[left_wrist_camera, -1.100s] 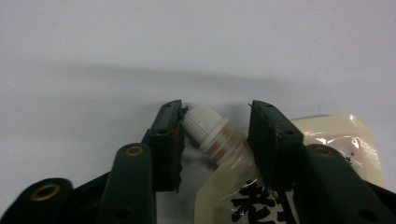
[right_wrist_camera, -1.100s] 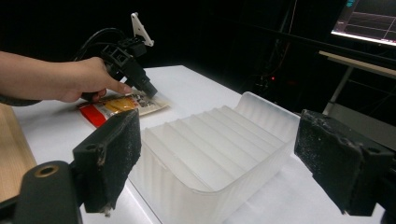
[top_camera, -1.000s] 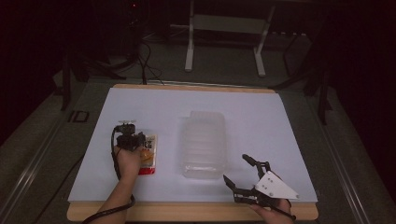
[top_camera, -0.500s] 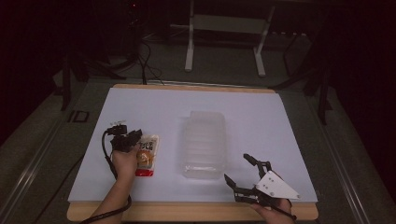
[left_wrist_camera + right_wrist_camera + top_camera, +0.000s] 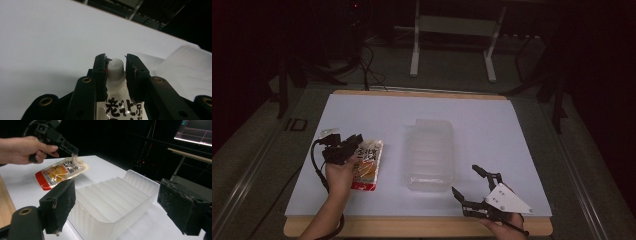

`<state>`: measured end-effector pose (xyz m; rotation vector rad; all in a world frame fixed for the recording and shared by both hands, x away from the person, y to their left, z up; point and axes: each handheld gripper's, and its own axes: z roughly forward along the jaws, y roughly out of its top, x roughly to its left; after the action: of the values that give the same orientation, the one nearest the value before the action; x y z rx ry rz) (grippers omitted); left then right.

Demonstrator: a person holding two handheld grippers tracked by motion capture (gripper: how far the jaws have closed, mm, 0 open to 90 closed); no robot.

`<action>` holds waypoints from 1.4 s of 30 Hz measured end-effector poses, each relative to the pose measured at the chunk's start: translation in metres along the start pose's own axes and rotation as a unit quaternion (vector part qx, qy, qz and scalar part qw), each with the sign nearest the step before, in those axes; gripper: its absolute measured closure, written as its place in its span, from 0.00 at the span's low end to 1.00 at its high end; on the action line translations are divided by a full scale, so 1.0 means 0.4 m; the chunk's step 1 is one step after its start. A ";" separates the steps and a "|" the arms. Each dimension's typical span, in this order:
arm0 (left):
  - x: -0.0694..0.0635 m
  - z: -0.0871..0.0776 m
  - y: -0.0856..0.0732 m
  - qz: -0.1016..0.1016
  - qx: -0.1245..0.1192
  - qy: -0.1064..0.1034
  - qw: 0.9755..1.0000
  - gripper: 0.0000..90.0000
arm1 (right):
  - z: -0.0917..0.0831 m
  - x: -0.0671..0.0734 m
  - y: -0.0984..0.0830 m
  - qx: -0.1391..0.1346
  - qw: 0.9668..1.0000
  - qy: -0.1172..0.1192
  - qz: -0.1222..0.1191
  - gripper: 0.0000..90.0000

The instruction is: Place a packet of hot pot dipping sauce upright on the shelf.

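Left tool [image 5: 354,145]: clamped on the pouch [image 5: 366,165] by its white cap [image 5: 115,68], lifted beside the bin [image 5: 429,155].
Right tool [image 5: 473,187]: jaws apart, idle on the tabletop [image 5: 362,115].
Risk: the thin cap grip could let the pouch swing or slip.

The pouch [image 5: 120,107] is cut off below its printed characters.

Dim overall: only the white surface [image 5: 472,125] catches light from above, while the room beyond it falls to near black from 9 through 3 o'clock. The translucent bin [image 5: 117,200] throws a soft shadow toward 6 o'clock in the high view. In the right gripper view, the near black tool [image 5: 120,205] pads are softly blurred; the left gripper view is grainy, its background unfocused.
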<state>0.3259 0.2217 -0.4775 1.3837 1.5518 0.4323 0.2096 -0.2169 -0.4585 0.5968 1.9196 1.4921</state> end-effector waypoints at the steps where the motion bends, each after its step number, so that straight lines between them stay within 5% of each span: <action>1: -0.004 -0.006 0.001 0.002 -0.001 -0.003 1.000 0.80 | 0.000 0.000 0.000 0.000 1.000 0.000 0.000 0.17; 12: -0.049 -0.062 0.014 -0.006 -0.014 -0.066 0.998 0.81 | -0.001 -0.001 0.001 0.000 1.000 -0.002 0.000 0.17; 20: -0.061 -0.092 0.027 -0.019 -0.036 -0.077 0.996 0.81 | 0.000 0.000 0.000 0.000 1.000 -0.003 -0.001 0.17; 30: -0.093 -0.125 0.059 -0.013 -0.071 -0.087 0.994 0.81 | -0.001 -0.001 0.000 0.000 1.000 -0.005 -0.002 0.17; 36: -0.114 -0.140 0.088 -0.026 -0.102 -0.108 0.989 0.81 | -0.001 -0.002 0.000 0.000 1.000 -0.005 -0.001 0.17; 42: -0.138 -0.164 0.106 -0.049 -0.125 -0.142 0.981 0.81 | -0.002 -0.002 0.001 -0.001 1.000 -0.007 -0.002 0.17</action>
<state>0.2886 0.2059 -0.3909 1.1174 1.2781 0.3402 0.2096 -0.2180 -0.4577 0.5999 1.9074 1.4847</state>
